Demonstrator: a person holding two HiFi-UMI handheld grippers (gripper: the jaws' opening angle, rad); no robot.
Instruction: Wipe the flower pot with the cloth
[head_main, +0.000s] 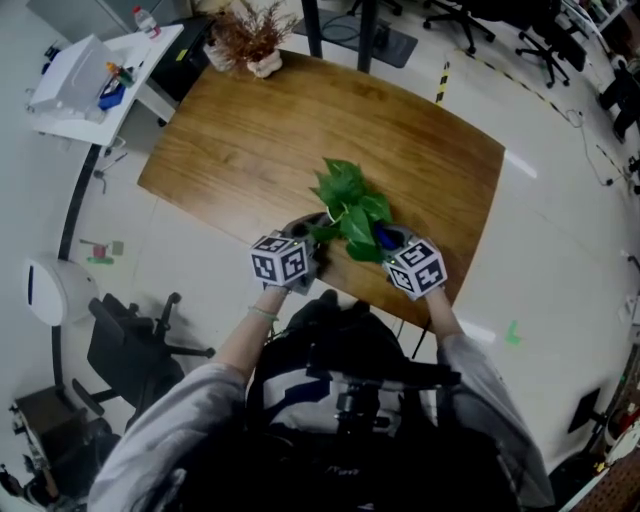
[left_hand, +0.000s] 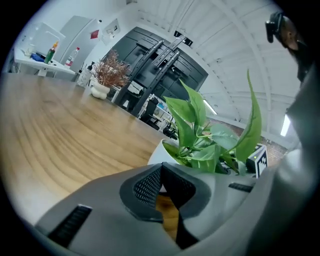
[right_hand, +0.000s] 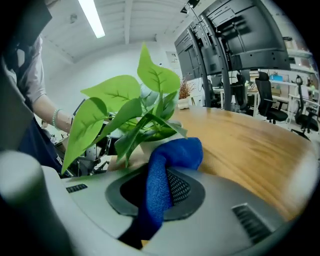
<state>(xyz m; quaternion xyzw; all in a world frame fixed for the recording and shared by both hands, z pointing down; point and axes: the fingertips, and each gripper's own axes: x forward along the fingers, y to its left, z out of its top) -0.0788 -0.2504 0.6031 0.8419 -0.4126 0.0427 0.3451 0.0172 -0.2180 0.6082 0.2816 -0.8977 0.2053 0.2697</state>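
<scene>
Left gripper (left_hand: 161, 172), jaws pressed together on nothing, points at the white pot (left_hand: 159, 154), which stands just beyond its tips near the tabletop's (left_hand: 75, 130) near edge. Right gripper (right_hand: 161, 186) pinches the blue cloth (right_hand: 175, 156). The pot sits just ahead and slightly left of it, so the cloth looks placed to wipe that side.

Bright, even indoor light fills all three views. A ceiling strip lamp (right_hand: 91, 18) glares at the upper left of the right gripper view. The wooden table (head_main: 250, 150) carries a soft sheen and faint shadows. Both gripper views bulge, with black corners; the blue cloth (right_hand: 159, 192) is sharp, far backgrounds soft. The head view bends at its edges.
</scene>
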